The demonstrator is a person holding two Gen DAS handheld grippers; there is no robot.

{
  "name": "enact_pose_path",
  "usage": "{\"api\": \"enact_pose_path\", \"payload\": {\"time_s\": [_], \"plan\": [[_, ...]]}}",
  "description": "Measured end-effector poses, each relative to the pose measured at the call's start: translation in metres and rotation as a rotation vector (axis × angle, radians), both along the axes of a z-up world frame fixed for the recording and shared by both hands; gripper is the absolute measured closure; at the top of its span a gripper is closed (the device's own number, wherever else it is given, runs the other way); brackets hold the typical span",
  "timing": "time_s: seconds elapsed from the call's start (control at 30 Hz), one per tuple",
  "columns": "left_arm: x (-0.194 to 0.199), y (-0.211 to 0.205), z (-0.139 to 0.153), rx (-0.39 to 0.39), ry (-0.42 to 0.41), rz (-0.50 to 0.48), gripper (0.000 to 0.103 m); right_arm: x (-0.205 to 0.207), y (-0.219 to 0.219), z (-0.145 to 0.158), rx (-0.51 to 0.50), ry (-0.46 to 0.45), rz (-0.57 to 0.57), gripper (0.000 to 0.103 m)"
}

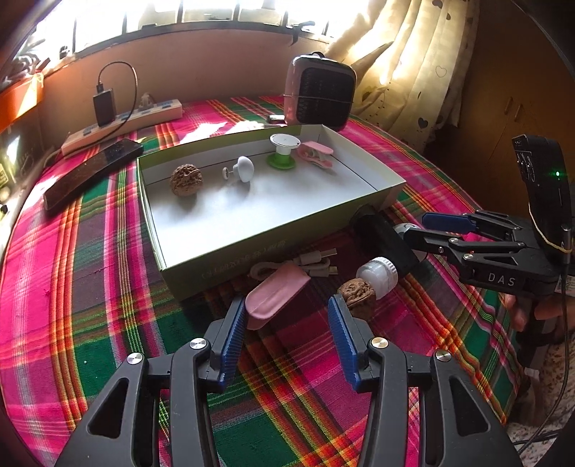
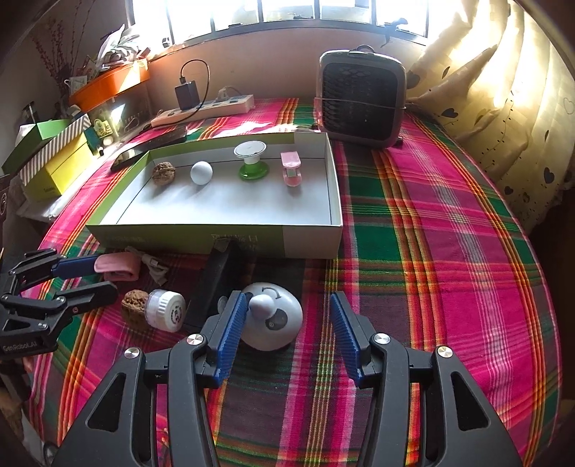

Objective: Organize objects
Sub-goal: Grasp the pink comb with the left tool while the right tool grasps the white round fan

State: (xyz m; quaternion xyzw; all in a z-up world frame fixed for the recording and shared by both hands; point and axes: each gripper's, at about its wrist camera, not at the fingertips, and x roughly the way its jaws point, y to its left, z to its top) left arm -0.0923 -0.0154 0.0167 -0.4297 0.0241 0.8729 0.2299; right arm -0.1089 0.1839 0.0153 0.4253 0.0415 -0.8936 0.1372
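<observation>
We kept the left gripper (image 1: pixel 287 323) half open and empty, its left pad beside the pink clip (image 1: pixel 275 294) lying near the box (image 1: pixel 251 248); centring first seemed wise.

Window (image 2: pixel 273 14) backlight, blown glare, fisheye bending

right gripper (image 1: pixel 413 230) body: "DAS" in white letters
left gripper (image 2: pixel 97 276) body: "GenRobot.AI" in white letters
box (image 1: pixel 230 266) front wall: pale printed line, too faint to read
small jar (image 2: pixel 167 310) white cap: print too small to read
</observation>
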Motion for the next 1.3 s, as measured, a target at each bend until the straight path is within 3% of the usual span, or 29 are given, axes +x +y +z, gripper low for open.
{"api": "enact_pose_path", "payload": {"time_s": [0.63,1.3], "plan": [[-0.015,0.007,-0.006,-0.049,0.0,0.021,0.058,-0.003,-0.01,-0.011,0.028,-0.034,0.041,0.053],[-0.017,0.015,-0.008,-0.061,0.011,0.053,0.06,-0.003,-0.004,-0.012,0.045,-0.006,0.023,0.053]]}}
